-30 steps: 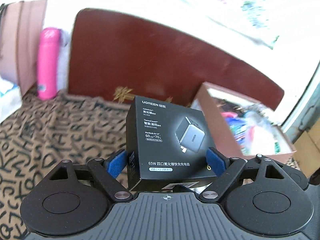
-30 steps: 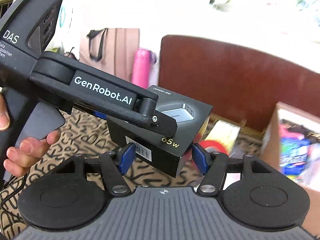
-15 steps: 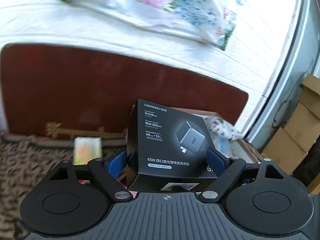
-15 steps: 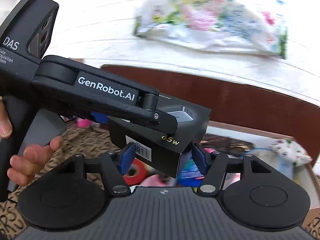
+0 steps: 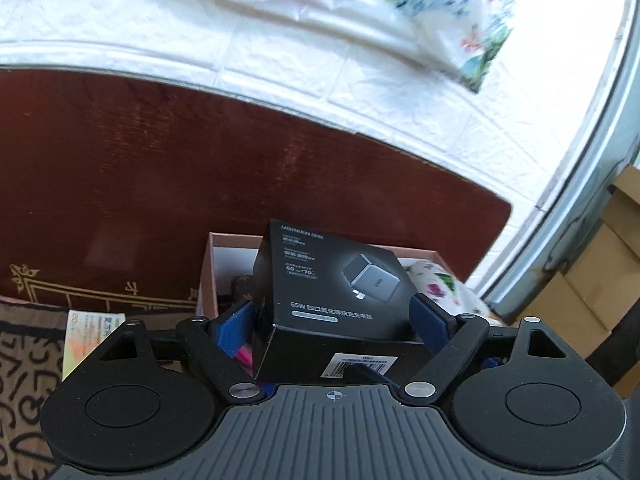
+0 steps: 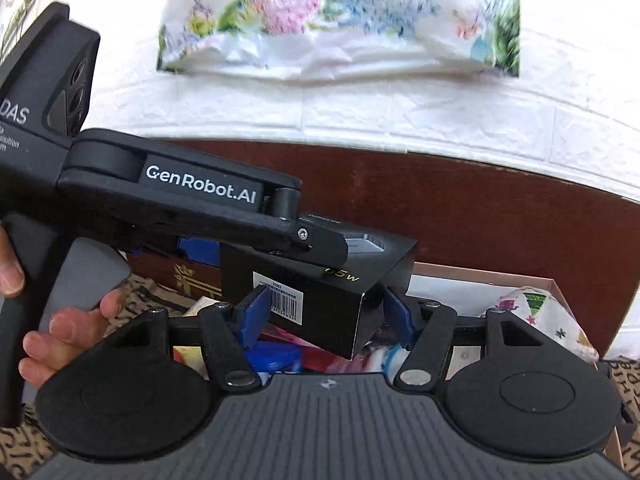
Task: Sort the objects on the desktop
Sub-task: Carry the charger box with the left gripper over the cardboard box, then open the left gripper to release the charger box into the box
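A black charger box is clamped between the blue pads of my left gripper. In the right wrist view the same box also sits between the blue pads of my right gripper, which is shut on its lower end. Both grippers hold it above an open pink cardboard box that holds colourful items and a floral cloth bundle. The left gripper's body crosses the right wrist view from the left.
A dark red wooden board stands behind the cardboard box against a white wall. A yellow-green packet lies on the patterned tablecloth at left. Brown cartons stand at the far right. A floral cloth hangs on the wall.
Both grippers have carried the charger box to the right, from above the tablecloth to above the open cardboard box. The box now tilts flatter in the left wrist view.
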Demonstrator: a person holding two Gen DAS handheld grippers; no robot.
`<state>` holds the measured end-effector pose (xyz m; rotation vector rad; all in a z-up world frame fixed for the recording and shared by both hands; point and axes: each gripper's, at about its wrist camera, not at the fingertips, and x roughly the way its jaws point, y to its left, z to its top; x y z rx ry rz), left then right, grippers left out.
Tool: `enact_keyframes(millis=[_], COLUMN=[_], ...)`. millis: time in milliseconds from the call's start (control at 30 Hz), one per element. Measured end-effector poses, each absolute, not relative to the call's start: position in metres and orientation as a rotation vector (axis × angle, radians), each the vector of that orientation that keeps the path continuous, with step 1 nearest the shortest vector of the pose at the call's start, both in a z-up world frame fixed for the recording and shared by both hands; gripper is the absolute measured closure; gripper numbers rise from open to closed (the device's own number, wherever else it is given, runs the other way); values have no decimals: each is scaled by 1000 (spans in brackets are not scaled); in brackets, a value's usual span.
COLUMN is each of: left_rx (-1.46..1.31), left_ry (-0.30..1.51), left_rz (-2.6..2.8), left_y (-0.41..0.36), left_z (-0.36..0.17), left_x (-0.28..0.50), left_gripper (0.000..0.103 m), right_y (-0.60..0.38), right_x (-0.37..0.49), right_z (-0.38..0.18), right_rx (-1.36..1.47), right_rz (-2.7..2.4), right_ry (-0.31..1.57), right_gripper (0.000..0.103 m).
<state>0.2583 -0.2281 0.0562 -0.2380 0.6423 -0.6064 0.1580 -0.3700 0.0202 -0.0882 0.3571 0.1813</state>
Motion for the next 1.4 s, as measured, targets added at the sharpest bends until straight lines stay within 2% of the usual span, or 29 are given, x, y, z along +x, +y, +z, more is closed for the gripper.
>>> enact_keyframes(millis=[67, 133, 167, 367, 533, 633, 800, 1400], left_rx=[-219, -194, -185, -160, -181, -173, -151, -56], left_ry=[642, 655, 654, 654, 667, 665, 655, 580], left_rz=[-588, -541, -528, -561, -552, -551, -542, -534], left_y=[-233, -235, -235, -231, -229, -227, -227, -209], left_z=[49, 43, 40, 26, 25, 25, 28, 50], left_x=[271, 277, 278, 281, 282, 279, 271, 201], left_gripper=[11, 2, 0, 0, 0, 0, 0, 0], right_y=[-373, -374, -375, -379, -382, -379, -374, -356], right_x=[174, 190, 196, 203, 198, 195, 186, 132], right_z=[15, 12, 11, 1, 2, 4, 10, 23], right_rx=[-102, -115, -118, -105, -77, -91, -98, -53], right_rz=[170, 99, 74, 45, 35, 22, 27, 43], right_ry=[360, 398, 412, 440, 431, 416, 403, 401], right_gripper=[36, 30, 30, 29, 20, 9, 1, 0])
